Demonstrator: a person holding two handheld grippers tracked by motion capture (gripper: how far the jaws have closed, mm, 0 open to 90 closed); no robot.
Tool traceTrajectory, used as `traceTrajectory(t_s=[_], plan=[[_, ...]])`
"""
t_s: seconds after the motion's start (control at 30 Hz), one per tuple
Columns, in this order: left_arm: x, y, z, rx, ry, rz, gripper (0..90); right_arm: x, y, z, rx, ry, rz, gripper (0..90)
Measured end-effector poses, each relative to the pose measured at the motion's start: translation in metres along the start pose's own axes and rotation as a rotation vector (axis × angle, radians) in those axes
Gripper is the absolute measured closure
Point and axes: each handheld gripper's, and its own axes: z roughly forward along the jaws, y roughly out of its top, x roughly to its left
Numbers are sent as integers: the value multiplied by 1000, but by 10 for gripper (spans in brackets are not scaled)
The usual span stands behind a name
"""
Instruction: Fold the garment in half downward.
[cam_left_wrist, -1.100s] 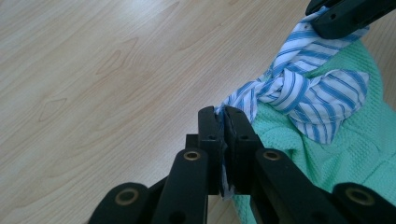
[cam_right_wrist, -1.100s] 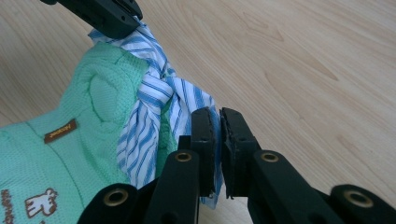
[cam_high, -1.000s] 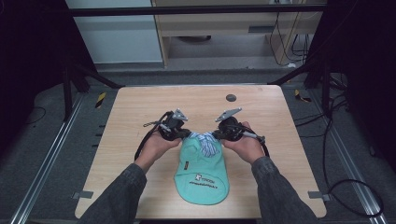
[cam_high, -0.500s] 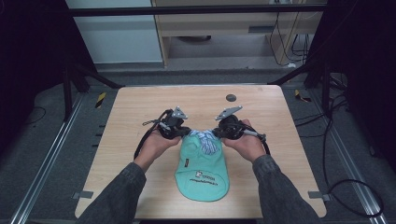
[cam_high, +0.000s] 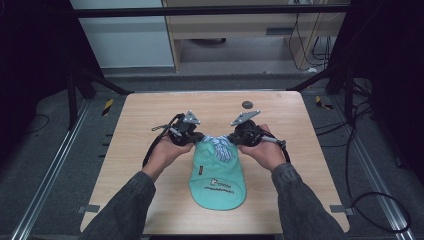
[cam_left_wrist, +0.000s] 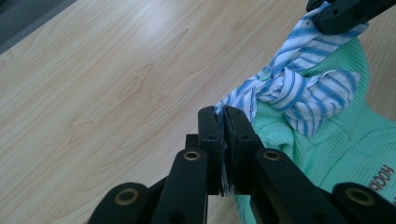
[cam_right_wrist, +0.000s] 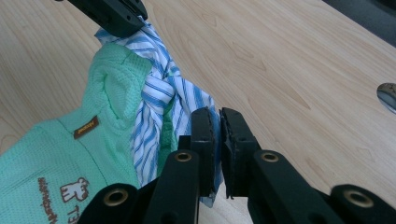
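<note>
Both pairs of my fingers are clamped on striped cloth. On my left gripper the jaws are pinched tight on one end of the blue-and-white striped tie, its edge caught between the pads. On my right gripper the jaws are likewise squeezed on the tie's other end, with a strip of fabric showing between them. From above, my left gripper and right gripper sit close together, facing each other across the far end of the mint-green knitted garment. The tie is knotted at that end, bunched between the two grippers. The garment lies flat on the wooden table, its near end toward me, with dark lettering and a small brown label on it. A small dark round object rests near the table's far edge, well apart from the garment.
</note>
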Motion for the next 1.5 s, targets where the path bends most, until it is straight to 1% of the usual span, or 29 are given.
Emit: traceTrajectory(t_s=[0.27, 0.53, 0.67, 0.77, 0.83, 0.9, 1.1, 1.13, 1.27, 1.3, 1.33, 1.37, 1.4, 1.5], plan=[[0, 1, -1, -7, 1, 4, 863, 0, 1, -1, -4, -1, -8, 843], [1, 0, -3, -9, 3, 3, 863, 1, 4, 0, 4, -5, -19, 843], [3, 2, -4, -7, 6, 12, 863, 1, 6, -1, 5, -6, -25, 843], [3, 3, -6, -15, 6, 18, 864, 0, 7, -2, 1, -7, -29, 842], [3, 4, -6, -16, 4, 19, 863, 0, 7, -3, -4, -7, -39, 842], [3, 6, -6, -11, 8, 30, 864, 0, 8, -4, -1, -10, -48, 842], [4, 7, -6, -21, 3, 29, 865, -3, 9, -5, 1, -14, -56, 843], [5, 7, -7, -19, 3, 34, 864, -3, 9, -5, -1, -12, -57, 843], [5, 8, -9, -19, 5, 43, 867, -3, 10, -7, -8, -13, -83, 843], [5, 8, -9, -19, 5, 43, 867, -3, 10, -7, -8, -13, -83, 843], [4, 9, -10, -19, 5, 48, 867, -2, 11, -8, -9, -18, -95, 843], [4, 9, -10, -19, 5, 48, 867, -2, 11, -8, -9, -18, -95, 843], [4, 10, -11, -16, 5, 53, 867, -2, 12, -9, -6, -26, -108, 844], [3, 16, -14, -13, 16, 71, 867, -3, 13, -10, -6, -33, -123, 844]])
